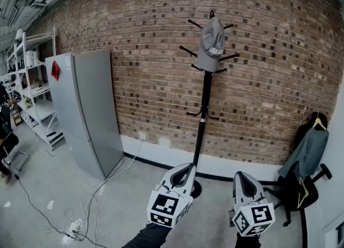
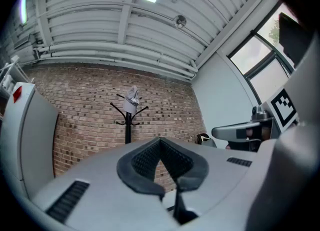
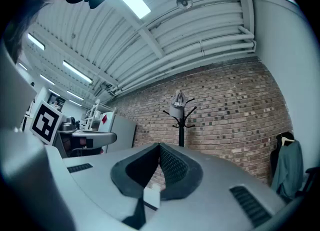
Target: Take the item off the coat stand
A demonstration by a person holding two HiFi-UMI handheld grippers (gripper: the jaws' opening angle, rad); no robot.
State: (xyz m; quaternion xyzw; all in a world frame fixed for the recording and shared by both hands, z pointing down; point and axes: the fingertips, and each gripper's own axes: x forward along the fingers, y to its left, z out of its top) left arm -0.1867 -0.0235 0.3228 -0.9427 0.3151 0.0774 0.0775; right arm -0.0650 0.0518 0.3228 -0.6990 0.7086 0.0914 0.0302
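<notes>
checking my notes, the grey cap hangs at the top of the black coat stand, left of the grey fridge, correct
One slip: the grey cap hangs at the top of the black coat stand, but right of the grey fridge, not left. The head view shows it.

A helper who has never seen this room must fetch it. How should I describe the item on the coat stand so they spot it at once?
Face the brick wall; right of the grey fridge stands a black coat stand. At its top hangs a grey cap with white lettering, the only thing on the stand: every other peg is bare.
</notes>
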